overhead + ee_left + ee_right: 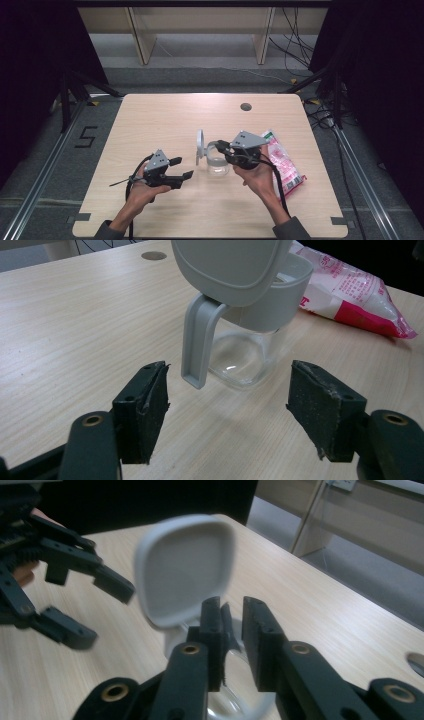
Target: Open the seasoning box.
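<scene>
Clear glass jar [245, 357] with grey plastic flip lid [232, 267]; right gripper [232, 625] jaws slightly parted at its rim, left gripper [227, 407] jaws wide, empty

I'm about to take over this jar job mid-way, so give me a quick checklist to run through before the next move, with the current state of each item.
1. Jar upright on the table: ok.
2. Lid swung open, mouth clear: ok.
3. Right gripper placed at the jar's rim: ok; whether its narrow jaws actually press on the rim: cannot tell.
4. Left gripper open and free, with the jar's handle ahead of it: ok.
5. Pink and white bag within reach beside the jar: ok; opened or sealed: cannot tell.
6. Jar empty: looks ok through the clear glass.
</scene>
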